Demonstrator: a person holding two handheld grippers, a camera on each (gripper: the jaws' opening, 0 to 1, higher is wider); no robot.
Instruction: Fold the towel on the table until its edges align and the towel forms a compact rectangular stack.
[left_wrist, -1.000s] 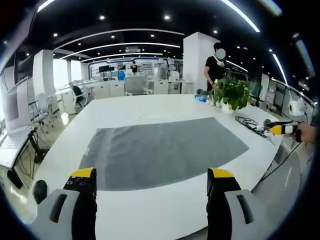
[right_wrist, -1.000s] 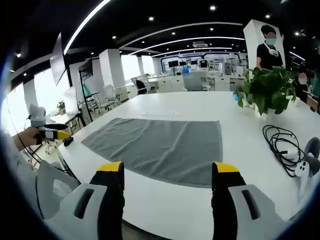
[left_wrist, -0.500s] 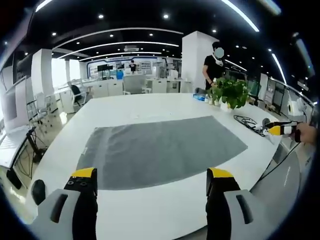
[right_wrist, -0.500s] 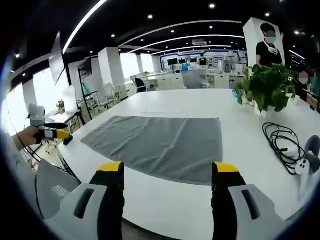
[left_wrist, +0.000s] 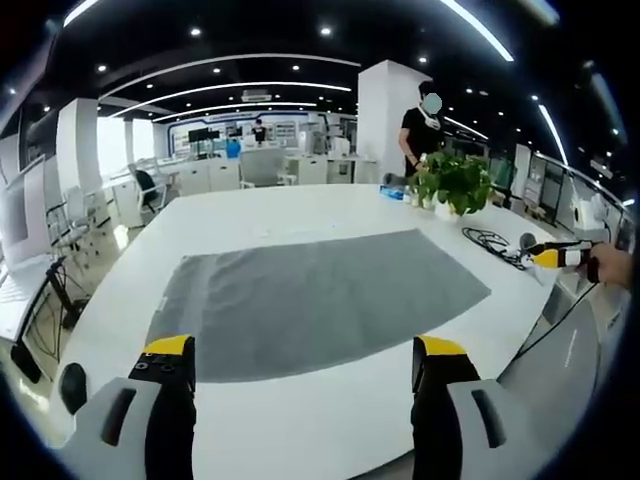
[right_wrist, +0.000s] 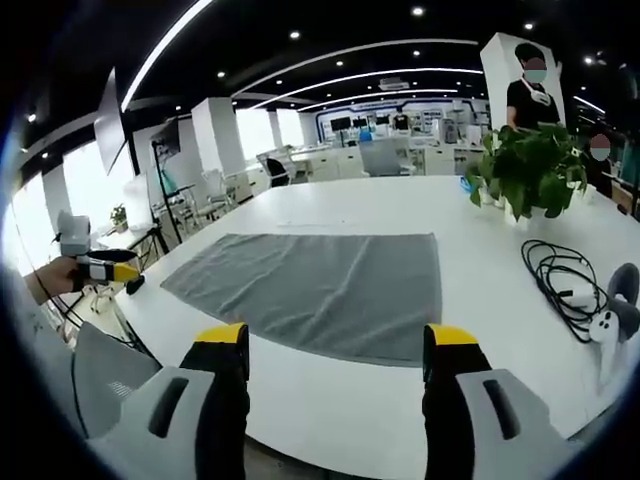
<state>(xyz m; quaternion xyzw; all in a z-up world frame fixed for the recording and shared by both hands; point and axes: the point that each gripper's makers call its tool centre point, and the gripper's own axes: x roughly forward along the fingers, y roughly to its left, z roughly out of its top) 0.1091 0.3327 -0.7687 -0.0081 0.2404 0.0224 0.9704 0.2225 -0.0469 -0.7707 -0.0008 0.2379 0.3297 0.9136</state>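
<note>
Since the grey towel (left_wrist: 320, 300) lies flat and limp on the counter (left_wrist: 300, 420), pinch its near corners — both claws, left (left_wrist: 300, 362) and right (right_wrist: 337, 348), hover spread.

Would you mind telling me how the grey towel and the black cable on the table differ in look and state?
The towel is grey and lies spread flat as one broad sheet near the table's middle; the cable is black, thin and heaped in loose loops. The towel lies ahead of the right tool, the cable off to one side by the potted plant. Both rest untouched on the white table.
</note>
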